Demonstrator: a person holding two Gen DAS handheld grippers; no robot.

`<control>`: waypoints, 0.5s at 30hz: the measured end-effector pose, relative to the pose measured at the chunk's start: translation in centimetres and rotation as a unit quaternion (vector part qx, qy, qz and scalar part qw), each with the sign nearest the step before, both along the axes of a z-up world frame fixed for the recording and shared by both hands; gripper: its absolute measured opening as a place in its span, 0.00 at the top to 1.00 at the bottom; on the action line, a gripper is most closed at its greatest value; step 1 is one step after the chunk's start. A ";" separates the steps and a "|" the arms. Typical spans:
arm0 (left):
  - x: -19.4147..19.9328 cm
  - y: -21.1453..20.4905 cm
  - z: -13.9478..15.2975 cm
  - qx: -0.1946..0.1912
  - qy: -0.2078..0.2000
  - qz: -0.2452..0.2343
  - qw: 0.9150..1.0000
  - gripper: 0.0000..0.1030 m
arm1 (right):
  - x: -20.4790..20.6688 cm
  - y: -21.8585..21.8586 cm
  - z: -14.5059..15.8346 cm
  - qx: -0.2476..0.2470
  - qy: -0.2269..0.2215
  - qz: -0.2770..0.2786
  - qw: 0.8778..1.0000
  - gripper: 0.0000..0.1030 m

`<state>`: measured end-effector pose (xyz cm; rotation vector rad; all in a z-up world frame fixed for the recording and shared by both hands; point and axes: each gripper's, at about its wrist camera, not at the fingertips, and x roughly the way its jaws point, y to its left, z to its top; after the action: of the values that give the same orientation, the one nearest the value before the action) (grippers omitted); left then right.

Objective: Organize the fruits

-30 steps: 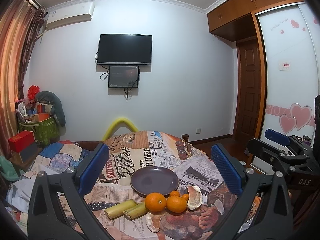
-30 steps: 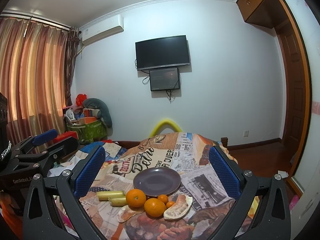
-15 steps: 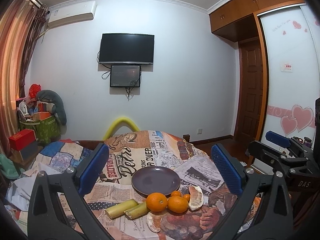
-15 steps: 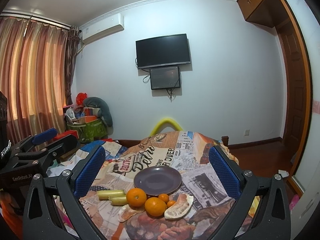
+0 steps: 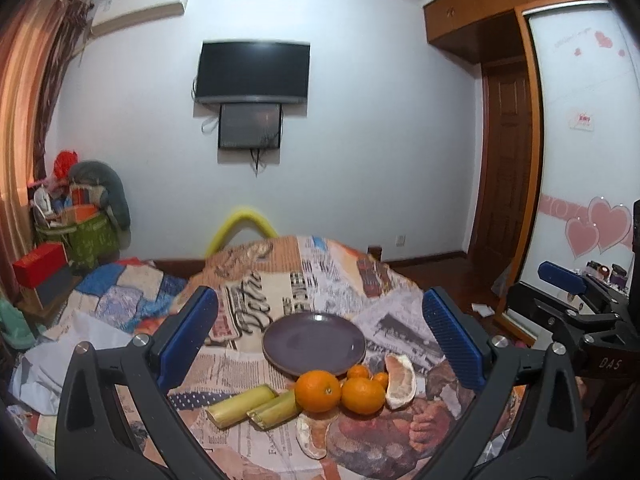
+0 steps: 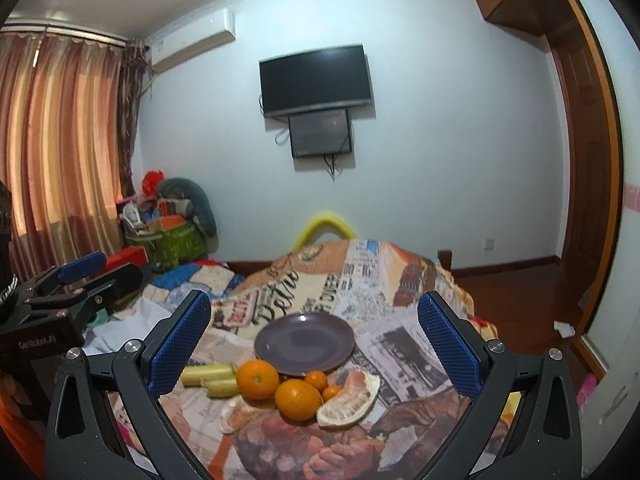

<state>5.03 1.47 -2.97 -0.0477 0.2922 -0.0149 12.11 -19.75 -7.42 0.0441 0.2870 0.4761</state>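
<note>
Resting on a table draped in a newspaper-print cloth (image 5: 304,280), a dark purple plate (image 5: 314,342) is seen bare, with the fruit grouped just in front of it. Listed from the left wrist view: two sugarcane pieces (image 5: 256,404) lying side by side, a large orange (image 5: 318,390) touching the nearer cane, a second orange (image 5: 363,395) beside it, two small tangerines (image 5: 358,372) tucked against the plate's near rim, a pomelo wedge (image 5: 400,376) at the right, and a smaller pomelo piece (image 5: 312,438) nearest the camera (partly blurred). The left gripper (image 5: 320,332) is held above the table's near side, jaws spread wide, nothing between them. The right gripper (image 6: 314,334) is likewise held with jaws released, framing plate and fruit without touching either.
</note>
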 end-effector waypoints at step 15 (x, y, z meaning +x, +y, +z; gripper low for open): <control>7.7 2.8 -8.8 -0.004 0.148 0.003 0.989 0.00 | 6.7 2.5 -8.1 -0.070 0.145 0.033 0.986 0.00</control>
<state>12.71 4.23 -11.75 -0.0578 0.5899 -0.0031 18.80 -17.29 -15.53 -0.0342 0.6090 0.5148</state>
